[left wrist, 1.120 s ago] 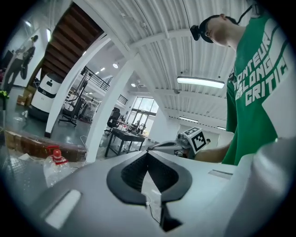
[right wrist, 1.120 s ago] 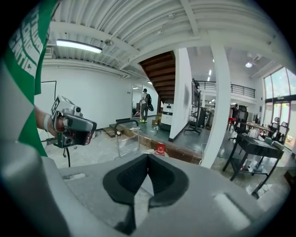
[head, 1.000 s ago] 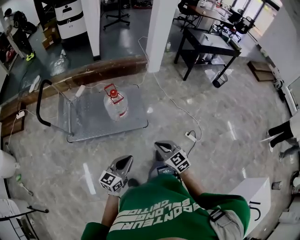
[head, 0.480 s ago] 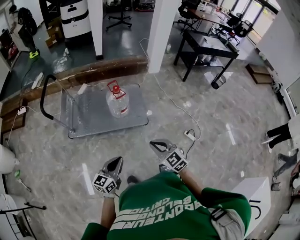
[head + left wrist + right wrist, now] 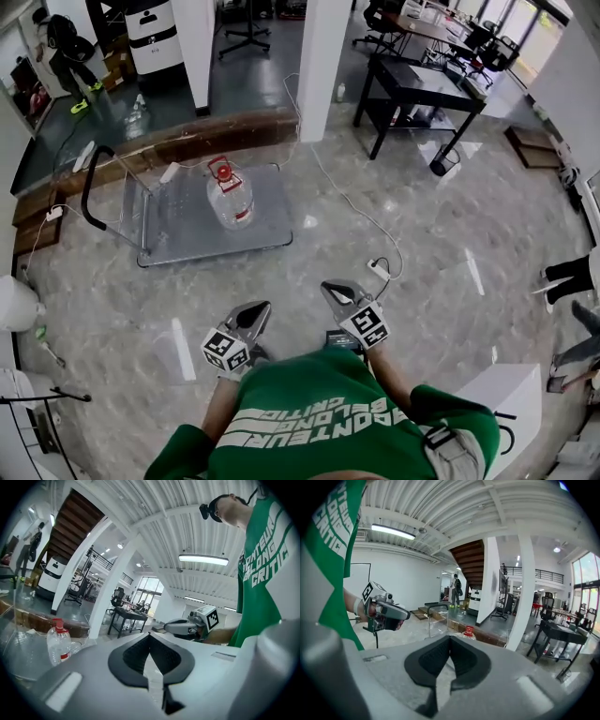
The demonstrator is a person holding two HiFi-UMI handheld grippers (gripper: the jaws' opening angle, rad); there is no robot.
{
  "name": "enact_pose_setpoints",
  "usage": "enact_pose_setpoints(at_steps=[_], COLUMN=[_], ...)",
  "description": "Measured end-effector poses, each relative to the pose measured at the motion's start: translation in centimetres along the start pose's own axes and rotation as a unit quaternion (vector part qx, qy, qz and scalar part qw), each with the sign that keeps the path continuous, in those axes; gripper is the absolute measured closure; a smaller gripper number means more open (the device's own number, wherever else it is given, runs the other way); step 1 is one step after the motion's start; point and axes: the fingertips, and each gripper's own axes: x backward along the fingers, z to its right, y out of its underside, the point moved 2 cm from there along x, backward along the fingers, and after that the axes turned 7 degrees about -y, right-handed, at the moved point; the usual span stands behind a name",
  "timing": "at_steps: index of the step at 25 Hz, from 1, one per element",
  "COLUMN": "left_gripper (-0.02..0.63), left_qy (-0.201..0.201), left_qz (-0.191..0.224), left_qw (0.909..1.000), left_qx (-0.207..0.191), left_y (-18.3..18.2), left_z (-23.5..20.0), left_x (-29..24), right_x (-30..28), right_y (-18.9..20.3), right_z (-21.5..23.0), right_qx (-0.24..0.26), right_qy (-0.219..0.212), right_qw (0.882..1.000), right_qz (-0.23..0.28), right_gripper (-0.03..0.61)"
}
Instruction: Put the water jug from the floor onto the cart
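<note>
Left tongs and right tongs shifted (both closed, empty), water jug on cart, marble floor

**Floor and fittings.** Pale marble floor. A white power strip lies just ahead of the right hand-held gripper. Its white cable runs away from that gripper towards a white pillar.

Far ahead and to the right of that gripper is a black tabletop on black legs, with a small dark bin by one leg.

Far ahead of the left hand-held gripper is a long wooden step. Beyond it are a white machine and a person in dark clothes.

A white box stands behind and right of the right hand-held gripper.
</note>
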Motion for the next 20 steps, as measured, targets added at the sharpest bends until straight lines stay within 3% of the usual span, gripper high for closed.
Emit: enact_pose_setpoints(at_steps=[13,20], left_gripper=[0.604,0.604], left_qy=[0.019,0.022], left_qz=[-0.035,-0.036], left_qw=[0.9991,0.9990], left_qx=[-0.017,-0.014], left_y=[1.2,1.0], left_z=[6.7,7.4], left_x=[-5.7,-5.9], right_x=[6.1,6.0], right_y=[4.6,3.8], right_z=[4.0,3.5], right_qx=[-0.050,-0.050], right_qy=[0.019,0.004], right_qw=[0.998,0.998], right_qz=[0.019,0.025], right_gripper=[0.584,0.584])
